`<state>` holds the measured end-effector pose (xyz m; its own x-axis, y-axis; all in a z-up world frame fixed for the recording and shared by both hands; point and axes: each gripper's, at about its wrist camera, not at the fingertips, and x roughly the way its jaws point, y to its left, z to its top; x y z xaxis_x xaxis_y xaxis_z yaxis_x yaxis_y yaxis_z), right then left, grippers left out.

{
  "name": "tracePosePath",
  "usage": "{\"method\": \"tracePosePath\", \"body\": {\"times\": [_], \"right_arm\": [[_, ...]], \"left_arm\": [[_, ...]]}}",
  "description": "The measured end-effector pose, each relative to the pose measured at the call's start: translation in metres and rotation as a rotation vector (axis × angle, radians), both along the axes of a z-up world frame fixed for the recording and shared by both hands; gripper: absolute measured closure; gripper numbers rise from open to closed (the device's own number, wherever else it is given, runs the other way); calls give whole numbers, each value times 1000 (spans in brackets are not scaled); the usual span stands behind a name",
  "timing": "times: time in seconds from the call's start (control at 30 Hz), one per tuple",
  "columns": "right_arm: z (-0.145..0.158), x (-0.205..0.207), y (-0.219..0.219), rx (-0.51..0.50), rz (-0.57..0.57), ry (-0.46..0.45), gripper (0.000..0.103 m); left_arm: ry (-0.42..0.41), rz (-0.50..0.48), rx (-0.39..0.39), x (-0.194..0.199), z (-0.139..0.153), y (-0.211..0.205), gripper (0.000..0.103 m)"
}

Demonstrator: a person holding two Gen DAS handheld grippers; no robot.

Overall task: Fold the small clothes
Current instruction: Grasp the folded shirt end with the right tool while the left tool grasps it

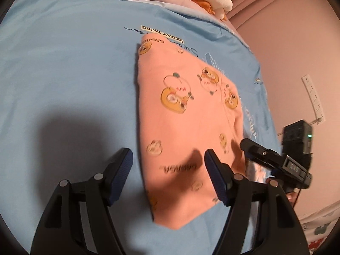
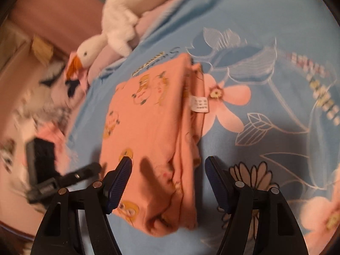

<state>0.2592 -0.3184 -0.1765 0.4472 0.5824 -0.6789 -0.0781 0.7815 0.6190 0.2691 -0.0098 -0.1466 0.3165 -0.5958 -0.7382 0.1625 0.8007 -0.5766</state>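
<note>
**Desk:** What fills the frame, biggest thing first?

**Me:** The blue bedspread (image 1: 63, 68) runs edge to edge in both views. In my right wrist view its printed pink flowers and outlined leaves spread across the right half of the frame.

**Desk:** And the clothing?

**Me:** The pink garment (image 1: 182, 127), printed with small yellow cartoon animals, lies folded flat on the bedspread. It sits at centre in the left wrist view, reaching down between my left tongs' fingers. In the right wrist view it again sits centre frame, stacked layers showing along its right edge.

**Desk:** Anything behind it?

**Me:** A white plush goose (image 2: 119, 25) with an orange beak lies in the upper left of the right wrist view, beyond the garment.

**Desk:** State of your tongs?

**Me:** My left gripper (image 1: 169, 176) stands open at the bottom of its view, fingers apart above the garment's near end, gripping nothing. My right gripper (image 2: 169, 182) is open too, bottom centre of its view, the garment's near edge showing between the fingers, pads not pressing it.

**Desk:** Smallest detail?

**Me:** A white care label (image 2: 199, 104) pokes out at the garment's right edge, centre of the right wrist view; its print is too blurred to read.
</note>
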Motion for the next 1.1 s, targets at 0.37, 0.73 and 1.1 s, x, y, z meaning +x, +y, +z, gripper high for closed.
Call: {"method": "tracePosePath", "body": {"times": [0.37, 0.73, 1.1], "right_arm": [[-5, 34, 15, 69, 43, -20, 35], [0, 29, 28, -17, 52, -124, 74], [46, -14, 42, -145, 48, -265, 76]], "left_arm": [[-37, -36, 29, 23, -2, -28, 31], [-90, -44, 164, 21, 2, -38, 59], [-190, -102, 264, -12, 32, -58, 74]]}}
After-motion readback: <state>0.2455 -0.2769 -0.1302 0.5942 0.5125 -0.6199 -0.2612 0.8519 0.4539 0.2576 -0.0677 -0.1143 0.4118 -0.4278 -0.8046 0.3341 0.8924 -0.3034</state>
